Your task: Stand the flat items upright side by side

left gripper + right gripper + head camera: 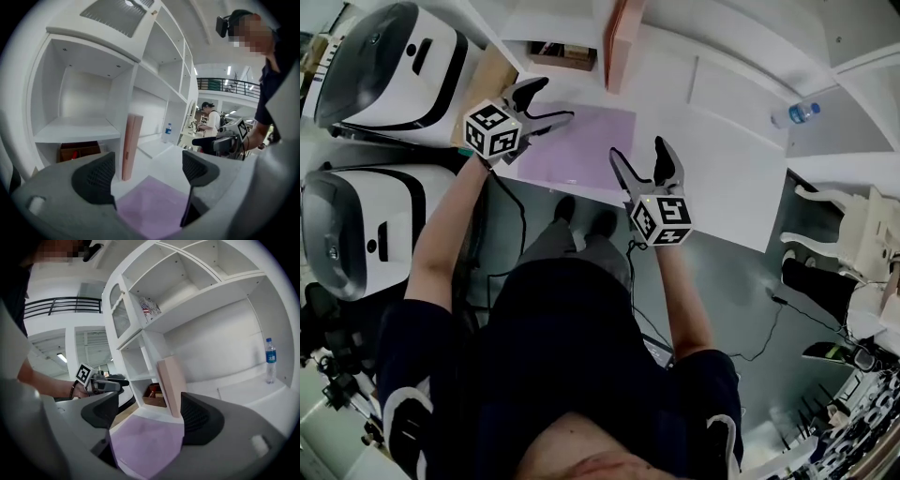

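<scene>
Counter [722, 178]: white and level, with shelf compartments behind it; its front edge runs just below both grippers in the head view.
Purple sheet [581, 145]: lies flat on the counter, with its near edge close to that front edge.
Pink board [623, 37]: stands upright on its narrow edge against the shelf divider [126, 108], beyond the sheet's far edge, with a strip of bare counter between them.
Left gripper [546, 103]: jaws spread wide and gripping nothing, at the sheet's left edge.
Right gripper [637, 155]: jaws released and empty, at the sheet's near right corner.
Open room: bare counter runs right from the sheet to a water bottle [794, 113], well apart.
Cardboard box [562, 54]: sits in the low compartment left of the divider.
</scene>
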Motion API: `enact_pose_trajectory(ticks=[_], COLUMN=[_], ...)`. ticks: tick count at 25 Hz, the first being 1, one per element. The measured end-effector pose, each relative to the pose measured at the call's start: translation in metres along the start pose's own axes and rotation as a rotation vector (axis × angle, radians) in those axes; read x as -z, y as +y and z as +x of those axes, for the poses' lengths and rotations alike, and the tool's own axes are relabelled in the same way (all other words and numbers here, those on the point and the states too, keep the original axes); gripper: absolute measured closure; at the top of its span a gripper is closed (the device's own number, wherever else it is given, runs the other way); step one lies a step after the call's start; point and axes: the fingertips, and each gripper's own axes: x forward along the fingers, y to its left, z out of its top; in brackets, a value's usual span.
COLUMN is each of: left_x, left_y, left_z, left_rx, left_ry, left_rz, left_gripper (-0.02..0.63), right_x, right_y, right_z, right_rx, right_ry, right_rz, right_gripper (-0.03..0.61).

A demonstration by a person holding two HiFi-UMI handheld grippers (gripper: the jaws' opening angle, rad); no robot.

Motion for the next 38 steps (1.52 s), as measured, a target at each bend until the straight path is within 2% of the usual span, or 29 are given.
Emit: enact_pose_trajectory(ticks=[4, 9, 15, 19, 25, 30, 35, 38], left_x=[0.014, 0.033, 0.062, 0.083, 0.115, 0.136, 0.167, 0.171], left_y=[0.0, 0.003, 0.022, 0.03, 0.04, 0.036, 0.045, 0.046], left_z=[0.01, 0.019, 0.028, 0.038, 0.049, 0.068, 0.084, 0.092], left_rx=[0.092, 0.248, 0.412, 0.532, 0.663, 0.731, 0.754, 0.754], left_ry=[0.063, 0.141, 0.268, 0.38, 0.532, 0.623, 0.7, 0.745], left_rz=[0.005, 0.019, 0.032, 0.073, 0.075, 0.11, 0.138, 0.154], left_gripper=[0.15, 0.15, 0.15, 0.15, 0.15, 0.15, 0.15, 0.15], right_x=[0.015, 0.041, 0.08, 0.106, 0.141, 0.175, 0.216, 0.22], right_y=[0.011, 0.027, 0.043, 0.053, 0.068, 0.063, 0.058, 0.058], right_z=[-0.01, -0.015, -0.012, -0.009, -0.002, -0.003, 0.008, 0.012], right_rx=[0.022, 0.081, 0.206, 0.3, 0.408, 0.479, 0.527, 0.522], right_ry=[0.002, 0.007, -0.012, -0.032, -0.072, -0.11, -0.124, -0.129], right_rz=[0.068, 0.169, 0.362, 0.472, 0.632, 0.775, 0.848, 0.896], right_gripper=[0.175, 0.175, 0.175, 0.175, 0.175, 0.175, 0.175, 0.175])
